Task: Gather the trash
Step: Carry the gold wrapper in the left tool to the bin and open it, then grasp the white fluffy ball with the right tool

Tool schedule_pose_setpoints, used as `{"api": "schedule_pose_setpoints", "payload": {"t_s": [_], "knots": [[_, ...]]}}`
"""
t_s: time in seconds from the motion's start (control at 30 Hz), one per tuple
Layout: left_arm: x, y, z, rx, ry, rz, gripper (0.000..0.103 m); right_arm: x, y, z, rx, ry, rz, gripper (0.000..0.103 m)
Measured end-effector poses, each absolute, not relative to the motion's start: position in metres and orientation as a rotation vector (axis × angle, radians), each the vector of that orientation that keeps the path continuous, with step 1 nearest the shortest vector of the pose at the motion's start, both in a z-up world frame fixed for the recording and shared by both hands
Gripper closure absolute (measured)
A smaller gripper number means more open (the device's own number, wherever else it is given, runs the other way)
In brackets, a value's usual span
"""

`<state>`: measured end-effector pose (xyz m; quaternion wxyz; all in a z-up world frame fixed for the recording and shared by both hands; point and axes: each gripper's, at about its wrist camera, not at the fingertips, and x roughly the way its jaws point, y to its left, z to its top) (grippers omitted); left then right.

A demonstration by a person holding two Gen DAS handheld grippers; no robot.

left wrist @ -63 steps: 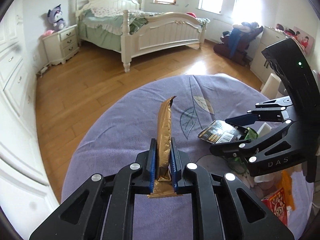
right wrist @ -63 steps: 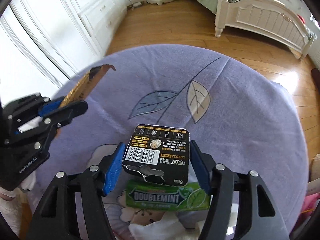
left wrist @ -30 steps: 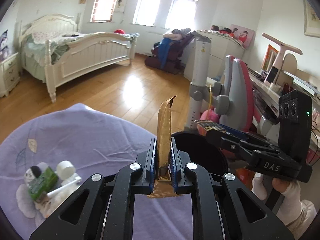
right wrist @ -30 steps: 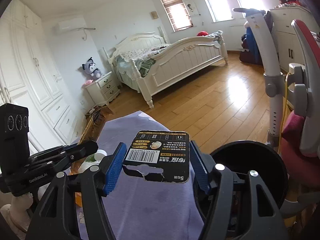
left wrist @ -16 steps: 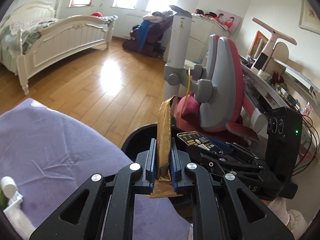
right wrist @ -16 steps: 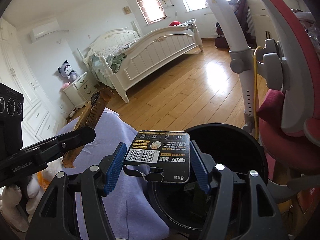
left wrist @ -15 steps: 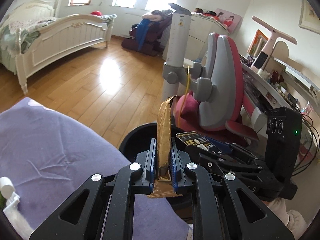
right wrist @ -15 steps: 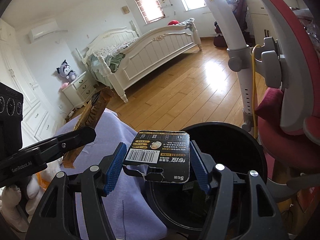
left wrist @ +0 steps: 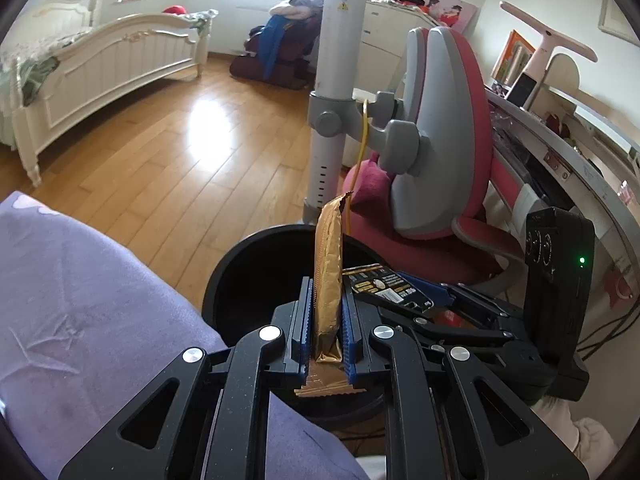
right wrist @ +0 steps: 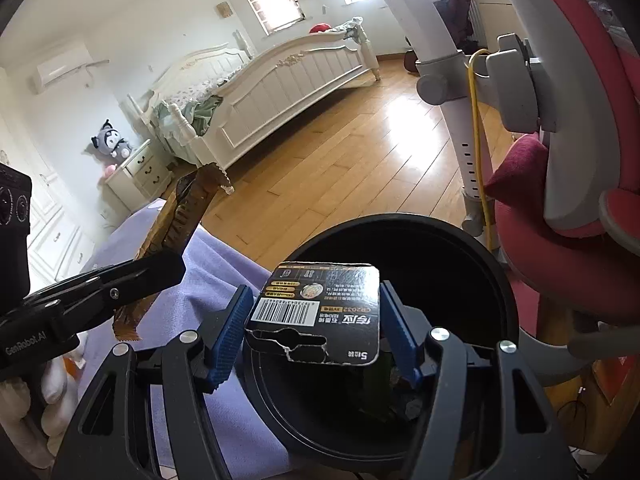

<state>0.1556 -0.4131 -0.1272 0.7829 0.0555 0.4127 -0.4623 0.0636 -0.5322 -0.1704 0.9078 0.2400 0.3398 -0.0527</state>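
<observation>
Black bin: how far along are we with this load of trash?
Done: both pieces are carried to the black bin, which already holds some trash at the bottom. In hand: the right gripper grips the battery card over the opening; the left gripper clamps the gold wrapper at the rim. Left: release both.

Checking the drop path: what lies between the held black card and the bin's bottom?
Nothing: in the right wrist view, the black card hangs over the open bin.
</observation>
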Motion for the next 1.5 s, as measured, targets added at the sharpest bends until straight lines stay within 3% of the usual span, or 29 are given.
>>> {"api": "schedule_pose_setpoints", "payload": {"t_s": [0.23,0.3,0.4,0.43,0.57,0.7,0.83,0.97,1.23,1.5], "knots": [[0.153,-0.422,-0.128,0.152,0.880,-0.990,0.087,0.062,-0.538,-0.176,0.498,0.709,-0.143,0.039],[0.150,-0.424,-0.126,0.166,0.869,-0.982,0.067,0.061,-0.541,-0.177,0.499,0.707,-0.166,0.028],[0.147,-0.421,-0.120,0.171,0.838,-0.954,0.037,0.059,-0.544,-0.177,0.502,0.702,-0.175,0.022],[0.146,-0.419,-0.118,0.171,0.828,-0.949,0.035,0.059,-0.543,-0.177,0.503,0.706,-0.171,0.022],[0.142,-0.413,-0.110,0.175,0.817,-0.943,0.033,0.058,-0.539,-0.176,0.500,0.714,-0.159,0.022],[0.132,-0.391,-0.099,0.181,0.782,-0.907,0.024,0.058,-0.528,-0.169,0.489,0.709,-0.129,0.022],[0.120,-0.351,-0.090,0.162,0.775,-0.844,0.024,0.061,-0.505,-0.155,0.467,0.704,-0.055,0.022],[0.106,-0.291,-0.081,0.113,0.758,-0.760,0.024,0.070,-0.467,-0.136,0.419,0.698,0.058,0.016],[0.083,-0.152,-0.068,0.054,0.731,-0.513,0.024,0.086,-0.359,-0.110,0.321,0.752,0.403,0.016],[0.066,-0.042,-0.107,-0.061,0.869,-0.303,0.017,0.105,-0.272,-0.106,0.238,0.805,0.559,0.016]]}}
